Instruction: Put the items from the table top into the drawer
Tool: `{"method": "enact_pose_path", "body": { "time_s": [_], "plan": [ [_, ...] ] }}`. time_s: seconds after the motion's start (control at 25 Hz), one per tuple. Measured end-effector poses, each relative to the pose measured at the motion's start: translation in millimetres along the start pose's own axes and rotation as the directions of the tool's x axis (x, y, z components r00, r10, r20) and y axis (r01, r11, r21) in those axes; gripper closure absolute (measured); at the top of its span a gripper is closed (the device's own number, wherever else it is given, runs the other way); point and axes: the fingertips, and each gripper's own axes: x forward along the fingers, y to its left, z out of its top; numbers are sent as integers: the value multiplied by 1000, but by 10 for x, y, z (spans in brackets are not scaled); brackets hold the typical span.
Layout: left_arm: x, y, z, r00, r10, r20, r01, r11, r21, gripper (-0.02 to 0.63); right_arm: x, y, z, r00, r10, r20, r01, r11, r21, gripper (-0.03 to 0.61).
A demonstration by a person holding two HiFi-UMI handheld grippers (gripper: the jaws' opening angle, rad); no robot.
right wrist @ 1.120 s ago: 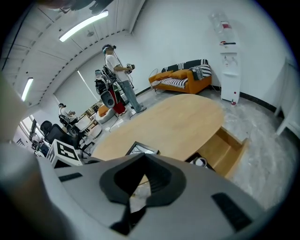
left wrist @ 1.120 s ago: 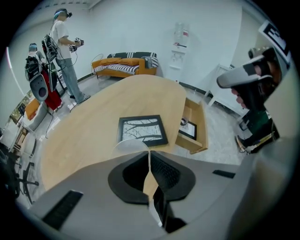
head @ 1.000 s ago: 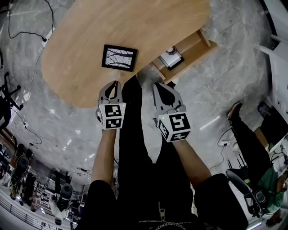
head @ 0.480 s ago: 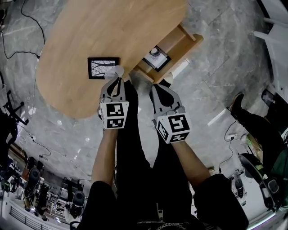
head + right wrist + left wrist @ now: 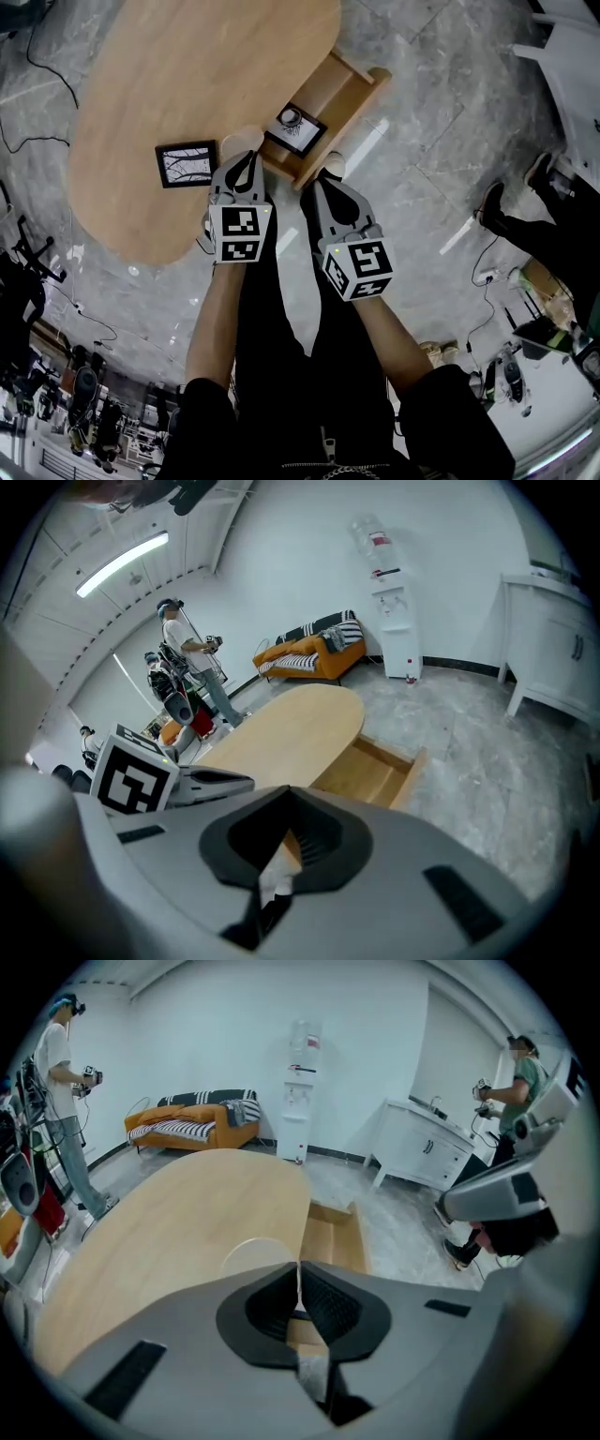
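Presently both grippers are held at the near edge of the table (image 5: 187, 66), and neither touches an item. Left gripper (image 5: 244, 161): jaws pressed together, nothing between them. Right gripper (image 5: 326, 185): jaws likewise closed and empty. One framed picture (image 5: 186, 163) lies flat on the table top, near the left gripper's tips, on their left in the head view. A second framed item (image 5: 293, 129) lies inside the open drawer (image 5: 352, 89), beyond both grippers' tips. Count: two framed items, one drawer, one table, two grippers.
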Motion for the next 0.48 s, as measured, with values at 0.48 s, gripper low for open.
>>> {"method": "enact_pose_path", "body": {
  "time_s": [0.48],
  "plan": [
    [611,-616,390,995,-92,-25,94,989,117,591,-212,-637,53,997,-67,25,65,993,95,569]
  ]
}}
